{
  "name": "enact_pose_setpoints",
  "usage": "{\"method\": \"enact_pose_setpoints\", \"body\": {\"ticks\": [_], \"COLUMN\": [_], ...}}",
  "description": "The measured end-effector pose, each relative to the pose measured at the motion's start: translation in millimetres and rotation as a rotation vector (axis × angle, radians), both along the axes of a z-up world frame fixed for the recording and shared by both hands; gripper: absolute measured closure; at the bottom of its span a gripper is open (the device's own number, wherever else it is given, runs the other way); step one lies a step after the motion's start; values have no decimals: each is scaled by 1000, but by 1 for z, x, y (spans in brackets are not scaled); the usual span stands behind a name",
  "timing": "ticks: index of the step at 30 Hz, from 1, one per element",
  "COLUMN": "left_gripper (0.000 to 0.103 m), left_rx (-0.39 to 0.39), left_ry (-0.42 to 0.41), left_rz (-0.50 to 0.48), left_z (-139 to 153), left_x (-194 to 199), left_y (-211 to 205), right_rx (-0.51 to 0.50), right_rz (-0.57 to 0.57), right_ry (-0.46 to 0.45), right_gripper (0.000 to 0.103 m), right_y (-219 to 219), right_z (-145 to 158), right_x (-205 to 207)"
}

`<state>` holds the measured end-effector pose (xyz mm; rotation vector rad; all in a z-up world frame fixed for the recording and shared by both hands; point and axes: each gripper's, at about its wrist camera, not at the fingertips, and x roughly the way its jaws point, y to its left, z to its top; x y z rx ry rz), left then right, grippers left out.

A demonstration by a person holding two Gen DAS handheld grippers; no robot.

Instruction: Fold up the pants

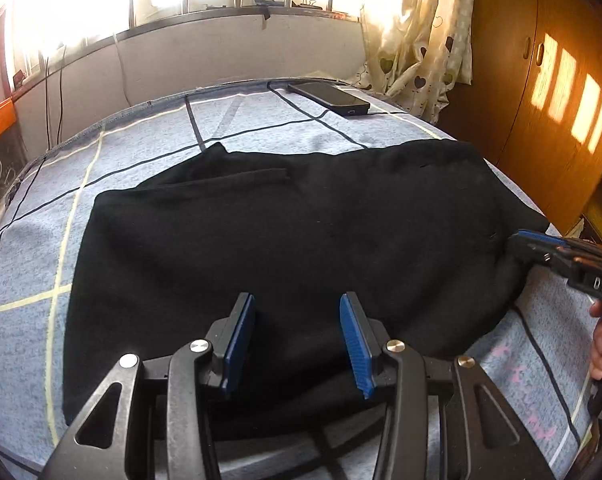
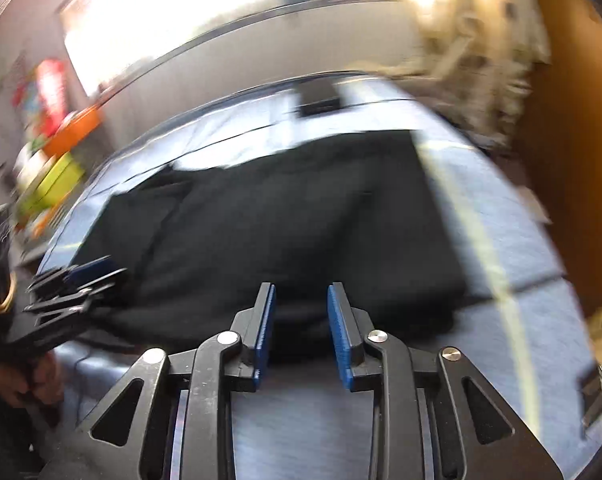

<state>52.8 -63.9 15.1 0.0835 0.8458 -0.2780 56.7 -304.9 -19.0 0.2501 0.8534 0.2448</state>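
We are seeing our right gripper (image 2: 301, 300) hovering with blue pads parted over black pants (image 2: 285, 220), blurred left gripper (image 2: 83, 280) seemingly gripping their edge.

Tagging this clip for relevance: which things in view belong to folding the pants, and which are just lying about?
Job:
black pants
left claw, open
right claw, open
plaid blanket under the pants

Lying about:
phone on the blanket's far edge
heart-print curtain
wooden wardrobe
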Motion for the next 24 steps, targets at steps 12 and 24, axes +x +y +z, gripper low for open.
{"method": "enact_pose_setpoints", "body": {"ticks": [12,24], "left_gripper": [55,55], "left_rx": [-62,-75], "left_ry": [9,13], "left_rz": [19,20], "left_z": [-2,-3], "left_x": [-12,-12], "left_y": [5,4], "right_rx": [338,487], "right_rz": [-191,-283], "right_ry": [41,86], "right_gripper": [45,43], "right_y": [-67,-76], "right_z": [-18,-21], "right_x": [-36,-12]}}
